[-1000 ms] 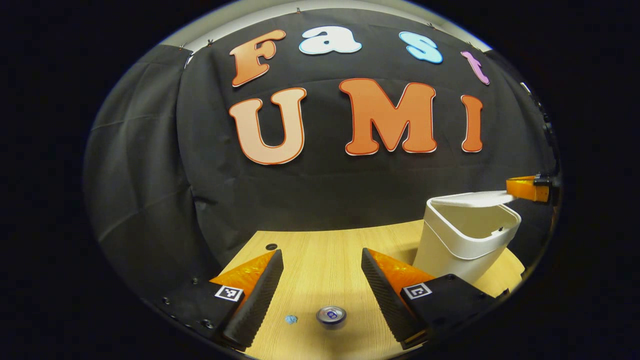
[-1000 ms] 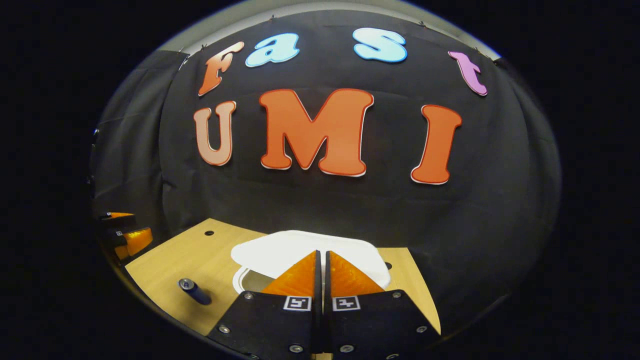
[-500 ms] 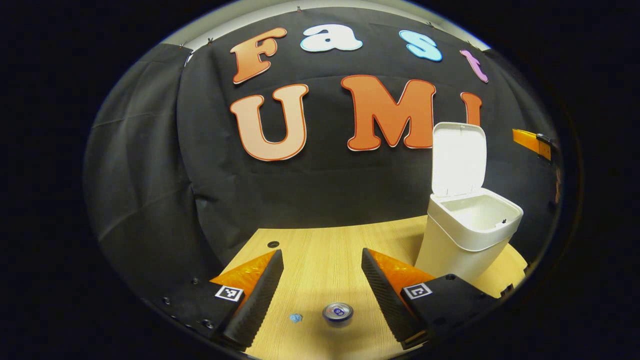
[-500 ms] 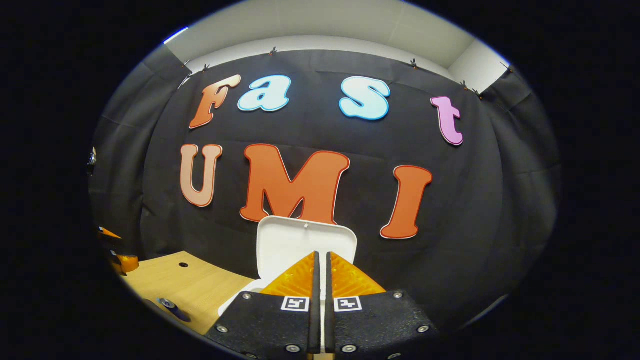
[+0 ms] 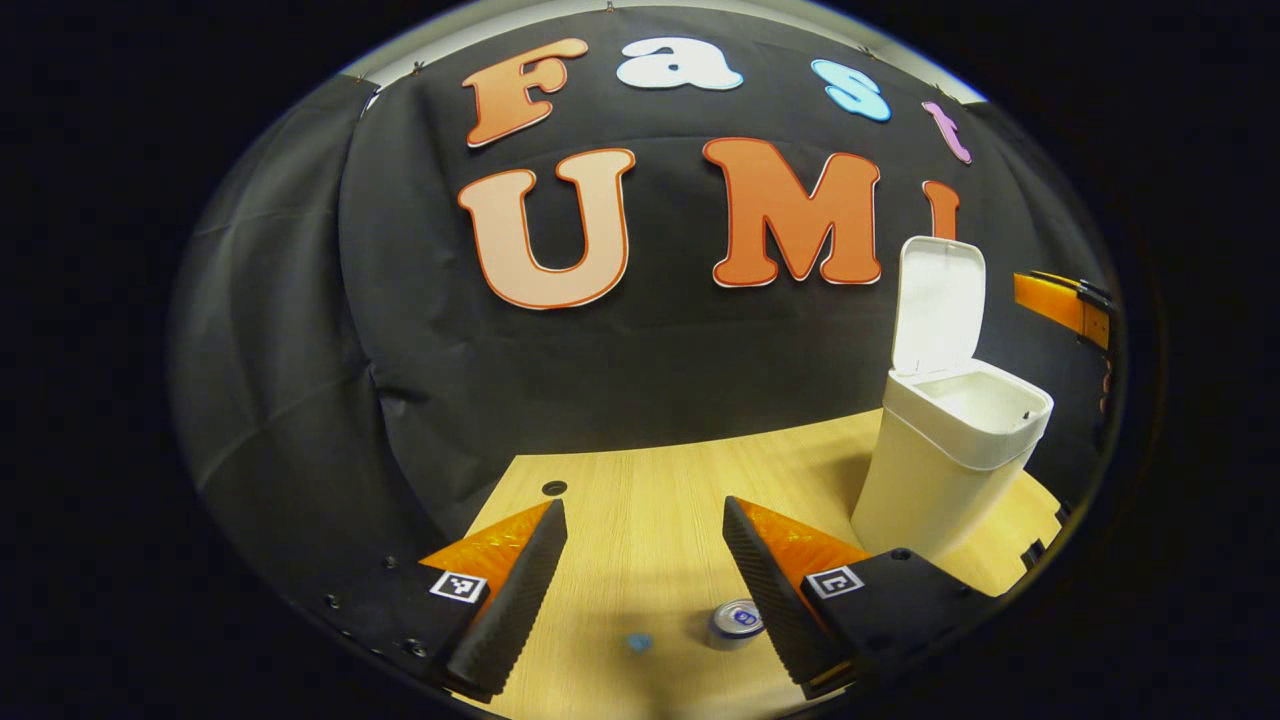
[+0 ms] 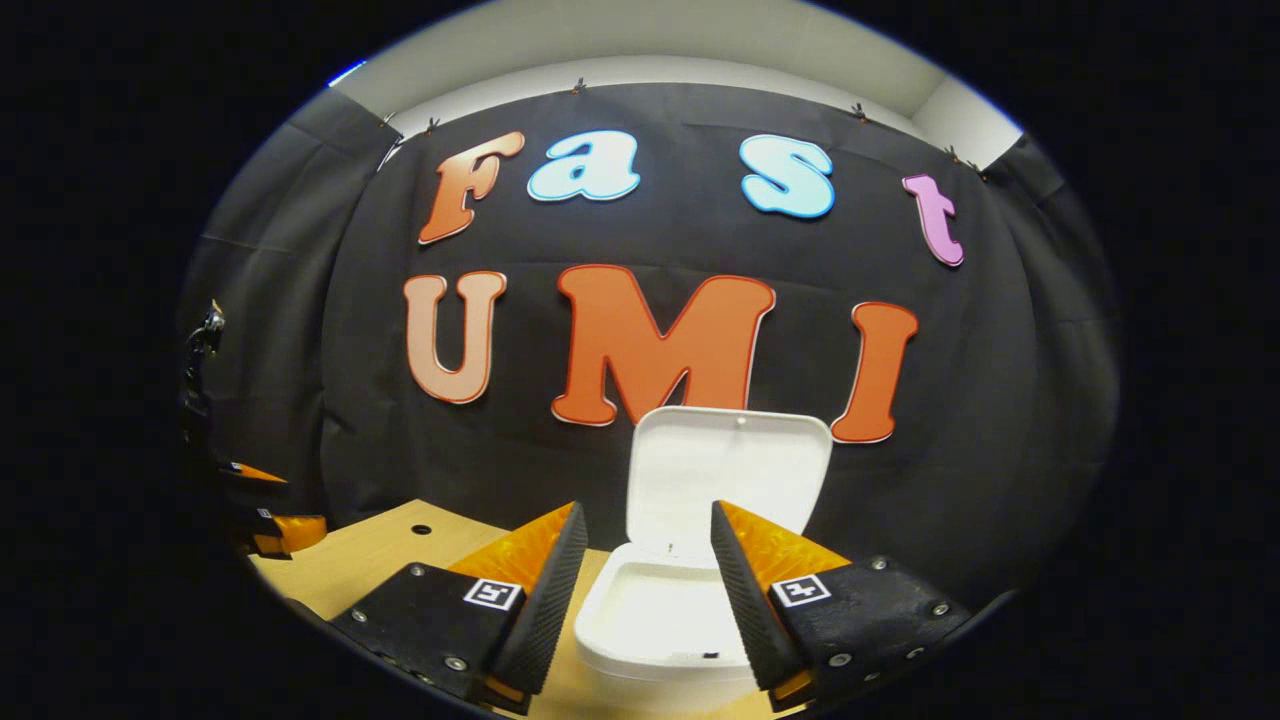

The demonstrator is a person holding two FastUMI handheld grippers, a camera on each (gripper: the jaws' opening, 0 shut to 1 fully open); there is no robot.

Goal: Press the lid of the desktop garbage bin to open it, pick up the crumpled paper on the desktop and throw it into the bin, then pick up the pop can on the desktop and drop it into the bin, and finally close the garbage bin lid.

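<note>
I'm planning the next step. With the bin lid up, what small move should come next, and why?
Probably lower the open left gripper onto the crumpled paper. The lid stands upright, the bin is open, and the paper lies on the desk between the fingers, beside the can.

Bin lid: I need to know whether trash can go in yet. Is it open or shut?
Open. The lid stands upright behind the bin, whose white inside shows.

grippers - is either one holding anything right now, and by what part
Nothing is held. Left gripper is open above the pop can; right gripper is open over the open bin.
</note>
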